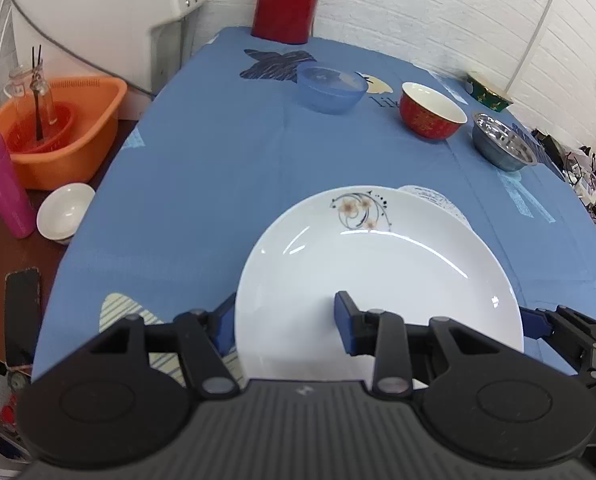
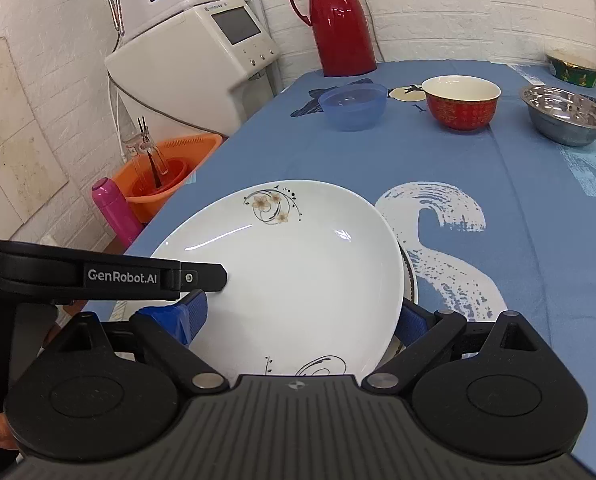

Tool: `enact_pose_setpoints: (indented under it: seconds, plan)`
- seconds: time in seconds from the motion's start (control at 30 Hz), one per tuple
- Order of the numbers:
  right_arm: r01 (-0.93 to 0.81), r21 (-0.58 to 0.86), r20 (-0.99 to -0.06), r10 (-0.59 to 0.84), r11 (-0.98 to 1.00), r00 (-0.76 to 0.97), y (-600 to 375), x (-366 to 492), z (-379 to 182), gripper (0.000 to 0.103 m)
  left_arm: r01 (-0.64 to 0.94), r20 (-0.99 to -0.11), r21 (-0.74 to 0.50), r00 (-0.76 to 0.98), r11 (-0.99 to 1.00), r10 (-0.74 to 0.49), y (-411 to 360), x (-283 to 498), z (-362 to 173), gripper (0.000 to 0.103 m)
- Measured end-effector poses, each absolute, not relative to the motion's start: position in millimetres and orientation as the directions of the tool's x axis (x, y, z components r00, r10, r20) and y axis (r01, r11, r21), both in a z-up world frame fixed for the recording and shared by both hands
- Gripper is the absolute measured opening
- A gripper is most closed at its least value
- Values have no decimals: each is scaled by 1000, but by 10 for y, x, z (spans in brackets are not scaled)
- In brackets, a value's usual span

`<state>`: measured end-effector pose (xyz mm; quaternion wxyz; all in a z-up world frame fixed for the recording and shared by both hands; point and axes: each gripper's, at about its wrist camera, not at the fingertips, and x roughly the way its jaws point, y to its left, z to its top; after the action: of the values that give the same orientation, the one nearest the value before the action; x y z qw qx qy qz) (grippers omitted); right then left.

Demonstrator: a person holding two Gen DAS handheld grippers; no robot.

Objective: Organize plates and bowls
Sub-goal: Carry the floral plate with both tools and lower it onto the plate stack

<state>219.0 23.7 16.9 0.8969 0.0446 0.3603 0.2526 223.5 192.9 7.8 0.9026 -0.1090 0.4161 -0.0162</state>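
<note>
A white plate with a flower print [image 1: 378, 280] [image 2: 298, 272] lies tilted over a second plate, whose patterned rim [image 1: 438, 198] [image 2: 410, 276] peeks out on its right. My left gripper [image 1: 284, 322] is shut on the white plate's left rim, one pad under the edge and one finger [image 2: 202, 276] on top. My right gripper [image 2: 302, 318] is wide open at the plate's near right edge, its blue fingertip [image 1: 534, 322] beside the rim. Farther back stand a blue plastic bowl [image 1: 332, 88] [image 2: 352, 106], a red bowl [image 1: 432, 116] [image 2: 460, 102] and a steel bowl [image 1: 502, 146] [image 2: 564, 118].
A red thermos jug [image 1: 286, 0] and a green bowl [image 1: 488, 92] stand at the back of the blue tablecloth [image 1: 202, 200]. On the lower brown surface to the left are an orange basin [image 1: 58, 136], a pink bottle [image 1: 4, 184], a small white bowl [image 1: 64, 212] and a phone [image 1: 22, 312].
</note>
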Motion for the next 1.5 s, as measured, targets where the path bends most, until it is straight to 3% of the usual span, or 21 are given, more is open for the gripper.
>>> enact_pose_setpoints:
  seconds: [0.17,0.3,0.53,0.6,0.7,0.83,1.0,1.13,1.37,1.5]
  plan:
    - [-428,245,-614,481,870,626,255,2147,139,83,-46,-723,-230,677,972,-139,1966,2163,44,37]
    - [-429,247,-611,483,869,627,255,2138,132,83,-30,-711,-264,681,964,-174,1984,2147,34,53]
    - [-404,228,-575,457,886,678,238,2040,151,83,-26,-686,-294,702,955,-192,1985,2089,81,63]
    - [-411,188,-576,439,892,690,258,2027,156,83,-20,-669,-274,722,962,-176,1960,2048,134,69]
    - [-424,180,-576,445,888,686,238,2032,165,83,-15,-652,-242,743,970,-151,1915,2010,202,70]
    - [-369,289,-540,468,883,699,61,2061,193,84,-13,-640,-225,756,974,-138,1899,1987,248,72]
    - [-380,282,-561,473,881,680,56,2064,181,83,-19,-639,-227,757,974,-134,1861,2007,268,72]
    - [-445,129,-632,419,886,652,202,2064,139,84,-18,-641,-227,755,974,-135,1821,2015,279,72]
    - [-378,214,-524,432,901,734,-175,1957,290,82,-9,-634,-204,763,979,-125,1755,1957,326,73]
    - [-354,247,-531,431,902,730,-297,1945,255,82,2,-626,-223,766,975,-145,1674,1924,369,73]
